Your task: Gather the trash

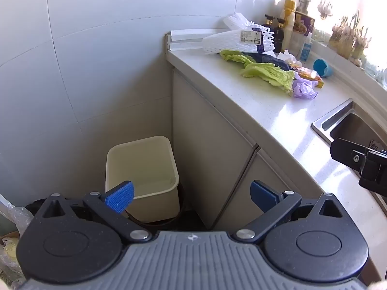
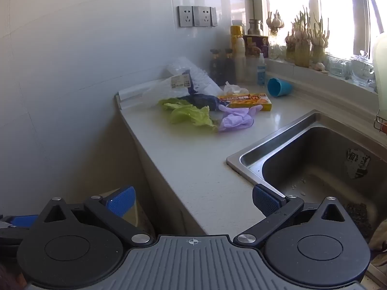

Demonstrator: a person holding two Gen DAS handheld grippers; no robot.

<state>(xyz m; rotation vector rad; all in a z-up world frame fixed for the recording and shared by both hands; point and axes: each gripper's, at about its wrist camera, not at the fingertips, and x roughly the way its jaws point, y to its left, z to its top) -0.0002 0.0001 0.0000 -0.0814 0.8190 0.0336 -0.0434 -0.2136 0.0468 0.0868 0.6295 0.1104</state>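
Both grippers, left gripper (image 1: pixel 191 197) and right gripper (image 2: pixel 192 199), hang spread wide, empty. Limp lettuce leaves (image 2: pixel 189 114) on the worktop (image 2: pixel 193 166) look light and floppy; I'd pinch mid-leaf.

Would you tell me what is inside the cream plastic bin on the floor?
The cream plastic bin shows only bare inner walls and some floor; the left gripper covers its near part.

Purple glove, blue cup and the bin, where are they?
Purple glove (image 2: pixel 235 120), right wrist view, middle of the crumpled glove.
Blue cup (image 2: pixel 279 87), right wrist view, its side.
Bin (image 1: pixel 169 159), left wrist view, right inner wall.
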